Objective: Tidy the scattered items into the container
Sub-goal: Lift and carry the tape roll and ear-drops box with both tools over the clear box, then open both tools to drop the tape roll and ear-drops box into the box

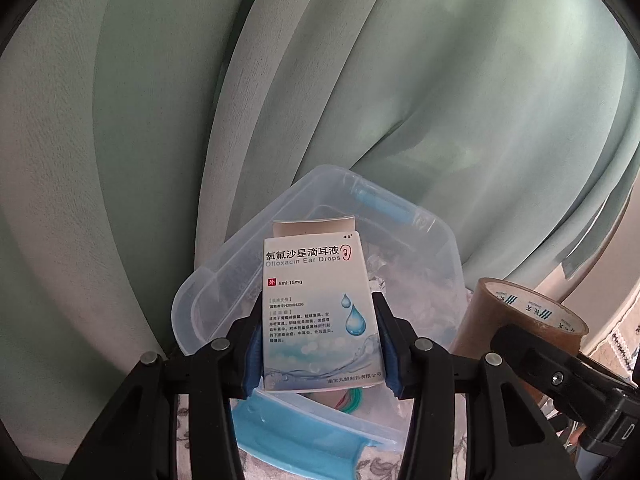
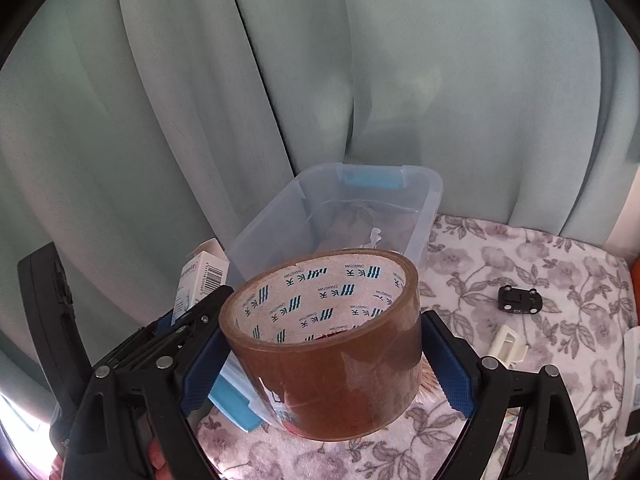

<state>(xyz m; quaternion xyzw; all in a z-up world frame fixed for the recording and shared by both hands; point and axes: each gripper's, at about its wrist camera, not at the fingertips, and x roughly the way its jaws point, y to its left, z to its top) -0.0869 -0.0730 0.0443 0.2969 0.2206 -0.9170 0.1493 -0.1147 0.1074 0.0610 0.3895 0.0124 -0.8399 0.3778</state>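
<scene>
The left tongs [image 1: 320,340] are gripping the ear-drops box [image 1: 318,312] and the right tongs [image 2: 322,364] the tape roll [image 2: 324,344], both hanging over the near end of the clear container [image 2: 434,196], while a black clip [image 2: 519,299] and a cream clip [image 2: 508,346] are lying unsorted on the floral cloth [image 2: 540,256].

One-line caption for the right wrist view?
Right gripper holds brown tape roll before clear container on floral cloth.

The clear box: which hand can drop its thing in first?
Probably the left gripper: its ear-drops box hangs over the clear box. The right gripper's tape roll looks nearer the rim.
</scene>
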